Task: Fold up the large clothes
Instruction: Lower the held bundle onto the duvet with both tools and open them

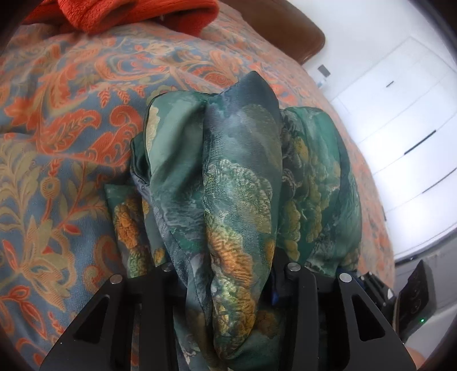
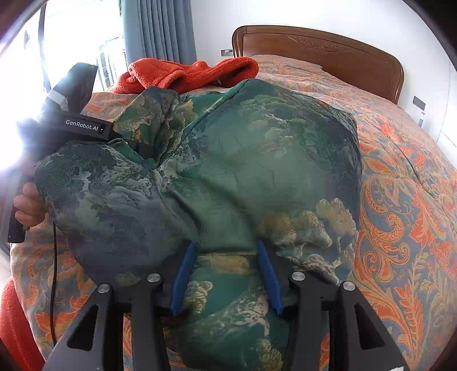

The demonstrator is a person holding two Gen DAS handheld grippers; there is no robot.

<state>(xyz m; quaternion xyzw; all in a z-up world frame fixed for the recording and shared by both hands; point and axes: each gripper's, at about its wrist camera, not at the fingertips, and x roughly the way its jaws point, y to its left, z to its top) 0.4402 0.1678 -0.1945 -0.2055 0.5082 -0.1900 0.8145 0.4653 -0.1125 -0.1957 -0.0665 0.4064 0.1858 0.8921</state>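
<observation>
A large green garment with a gold and white landscape print (image 2: 242,159) lies bunched on the bed. In the left wrist view a thick fold of it (image 1: 237,199) runs up between the fingers of my left gripper (image 1: 228,274), which is shut on it; the fingertips are hidden under the cloth. In the right wrist view my right gripper (image 2: 225,248) has its blue fingers (image 2: 185,271) apart, lying on the garment with the tips under a fold. The left gripper's body (image 2: 82,127) shows at the left of that view, held by a hand.
The bed has an orange and blue paisley cover (image 1: 71,120) (image 2: 400,199). A red fleece garment (image 1: 137,14) (image 2: 185,74) lies near the wooden headboard (image 2: 328,54). White drawers (image 1: 405,128) stand beside the bed. A curtain and bright window (image 2: 85,42) are at the back left.
</observation>
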